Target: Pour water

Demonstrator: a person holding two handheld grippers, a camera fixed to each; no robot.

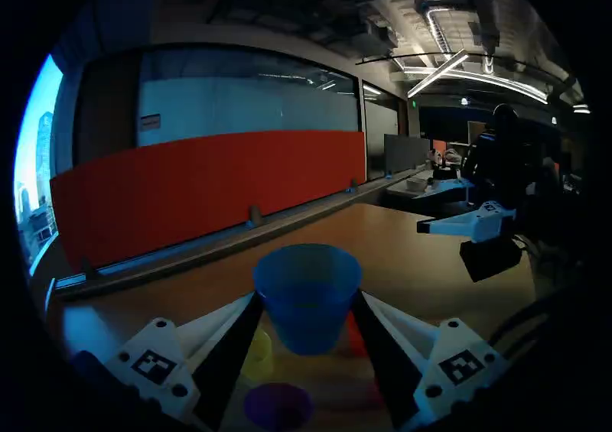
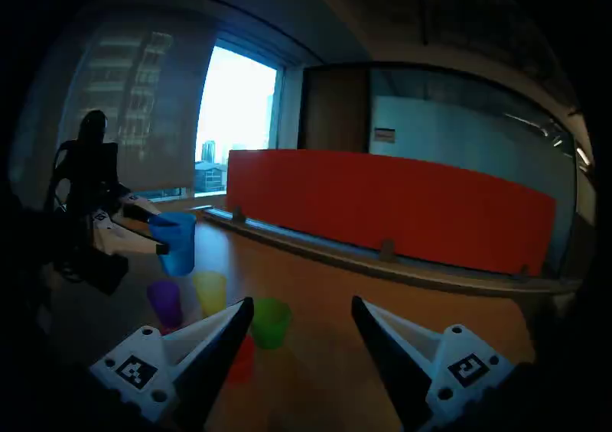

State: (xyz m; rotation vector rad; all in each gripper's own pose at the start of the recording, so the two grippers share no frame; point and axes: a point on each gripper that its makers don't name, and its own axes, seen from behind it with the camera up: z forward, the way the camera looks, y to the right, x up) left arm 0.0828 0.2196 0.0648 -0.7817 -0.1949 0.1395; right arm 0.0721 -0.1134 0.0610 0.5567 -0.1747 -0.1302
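In the left gripper view my left gripper (image 1: pixel 307 310) is shut on a blue cup (image 1: pixel 307 294), held upright above the wooden table (image 1: pixel 405 256). Under it stand a yellow cup (image 1: pixel 260 352), a purple cup (image 1: pixel 279 405) and a red cup (image 1: pixel 356 336). My right gripper (image 1: pixel 467 225) hangs farther off to the right. In the right gripper view my right gripper (image 2: pixel 302 313) is open with nothing between its fingers. Beyond it stand a green cup (image 2: pixel 270 321), a yellow cup (image 2: pixel 210 290), a purple cup (image 2: pixel 165 302) and a red cup (image 2: pixel 242 359). At the left, the left gripper (image 2: pixel 157 237) holds the blue cup (image 2: pixel 177 242).
A red partition (image 2: pixel 390 203) runs along the table's far edge behind a low rail (image 2: pixel 367 260). A bright window (image 2: pixel 233 118) lies beyond. A dark seated figure (image 1: pixel 501 153) and cluttered desks (image 1: pixel 436 183) are in the far right background.
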